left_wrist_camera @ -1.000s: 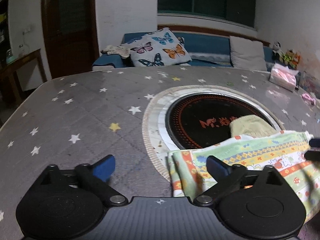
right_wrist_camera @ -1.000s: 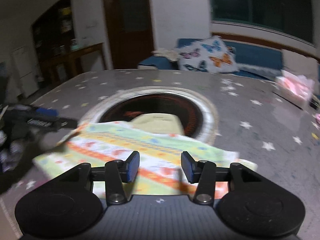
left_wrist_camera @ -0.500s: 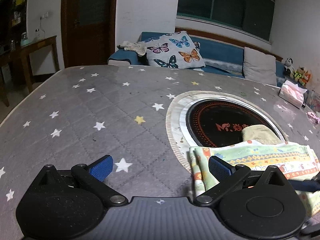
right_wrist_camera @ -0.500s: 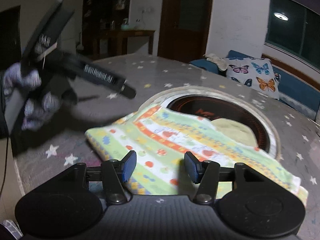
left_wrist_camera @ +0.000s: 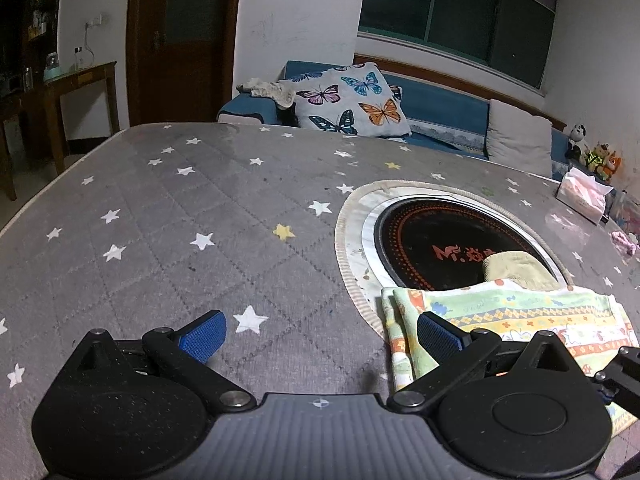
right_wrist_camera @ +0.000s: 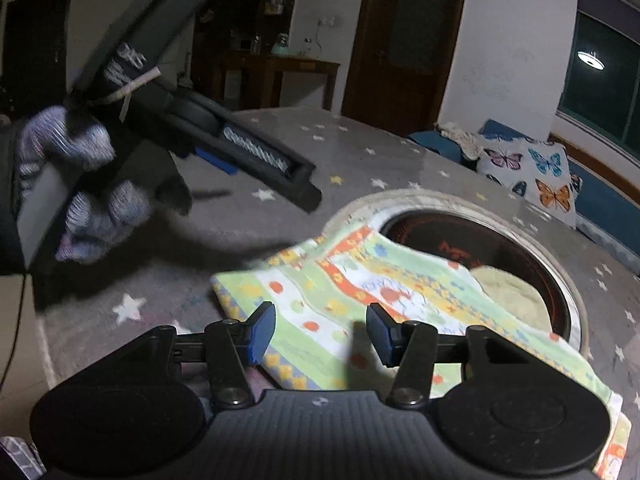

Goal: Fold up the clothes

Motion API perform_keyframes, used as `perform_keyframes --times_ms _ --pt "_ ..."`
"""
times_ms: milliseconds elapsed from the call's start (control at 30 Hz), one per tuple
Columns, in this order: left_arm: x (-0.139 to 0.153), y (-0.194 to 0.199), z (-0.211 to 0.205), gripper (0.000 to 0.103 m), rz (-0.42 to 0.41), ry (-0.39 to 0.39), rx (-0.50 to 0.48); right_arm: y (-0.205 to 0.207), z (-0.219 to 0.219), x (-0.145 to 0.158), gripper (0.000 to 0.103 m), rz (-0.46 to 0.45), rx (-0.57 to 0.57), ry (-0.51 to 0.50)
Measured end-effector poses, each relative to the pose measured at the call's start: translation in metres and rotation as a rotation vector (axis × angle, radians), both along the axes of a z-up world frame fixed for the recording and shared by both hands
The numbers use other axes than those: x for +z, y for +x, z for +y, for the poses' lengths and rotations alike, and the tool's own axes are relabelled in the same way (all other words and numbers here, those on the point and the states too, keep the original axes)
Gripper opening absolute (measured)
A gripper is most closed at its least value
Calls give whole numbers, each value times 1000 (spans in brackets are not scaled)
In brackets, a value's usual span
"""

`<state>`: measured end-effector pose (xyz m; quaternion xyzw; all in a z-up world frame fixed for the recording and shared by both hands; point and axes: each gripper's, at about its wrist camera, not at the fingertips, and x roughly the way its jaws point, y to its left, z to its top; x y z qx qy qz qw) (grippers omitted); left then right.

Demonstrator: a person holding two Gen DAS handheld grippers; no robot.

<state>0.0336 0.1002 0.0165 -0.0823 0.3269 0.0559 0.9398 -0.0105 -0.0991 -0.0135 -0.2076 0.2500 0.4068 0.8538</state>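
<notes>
A folded green, yellow and orange patterned cloth [left_wrist_camera: 520,316] lies on the grey star-print table, partly over the round black hotplate [left_wrist_camera: 440,248]. A plain yellow-green piece [left_wrist_camera: 516,270] pokes out from under its far edge. My left gripper [left_wrist_camera: 320,332] is open and empty, above the table just left of the cloth's folded edge. My right gripper [right_wrist_camera: 318,330] is open and empty, low over the cloth [right_wrist_camera: 384,300] near its near edge. The left gripper, held by a gloved hand, also shows in the right wrist view [right_wrist_camera: 256,160].
The grey star-print table [left_wrist_camera: 180,220] stretches far to the left. A tissue pack [left_wrist_camera: 582,194] and small pink items sit at its right edge. A blue sofa with a butterfly cushion [left_wrist_camera: 348,100] stands behind; a wooden side table [left_wrist_camera: 76,92] is at the far left.
Both grippers have pulled back from the cloth, the left one moving left and away. The right gripper's jaws have opened a little wider. The cloth lies folded and still.
</notes>
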Motion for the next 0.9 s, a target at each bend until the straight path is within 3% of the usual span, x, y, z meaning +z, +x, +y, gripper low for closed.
perform_keyframes --times_ms 400,667,800,900 --pt "-1 3 2 103 13 -20 15 -16 16 7 44 -1 115 -6" --pt "-5 1 2 103 46 -99 -2 -29 34 -8 43 -31 184 -65" --pt "-8 1 2 103 72 -164 -2 -26 34 -4 18 -39 145 -62" --pt "-9 3 1 103 95 -231 -11 -21 29 3 12 -5 118 -19"
